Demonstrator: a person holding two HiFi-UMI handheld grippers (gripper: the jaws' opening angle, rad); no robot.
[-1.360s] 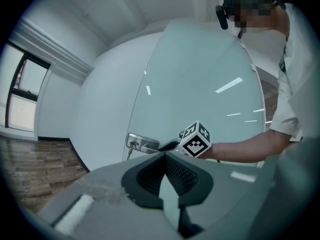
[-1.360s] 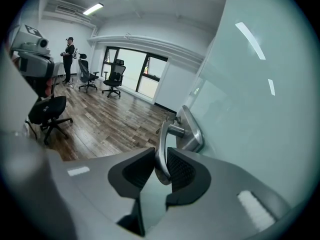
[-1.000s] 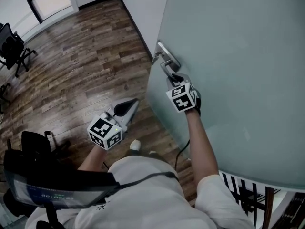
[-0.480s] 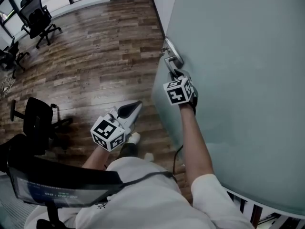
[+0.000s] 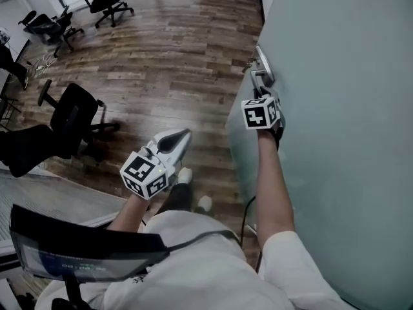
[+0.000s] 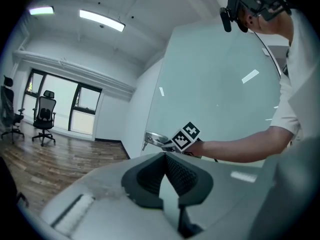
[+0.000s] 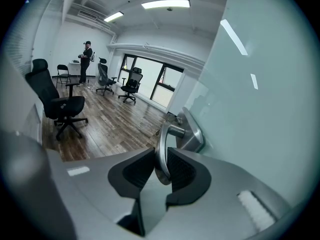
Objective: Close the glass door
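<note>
The frosted glass door (image 5: 335, 76) fills the right side of the head view, and its far edges are cut off. Over the wood floor (image 5: 161, 57) the left gripper (image 6: 165, 159) hangs free, jaws pressed together and empty. The right gripper (image 7: 161, 159) pinches the door's metal lever handle (image 7: 172, 130), which that gripper mostly hides from above.
</note>
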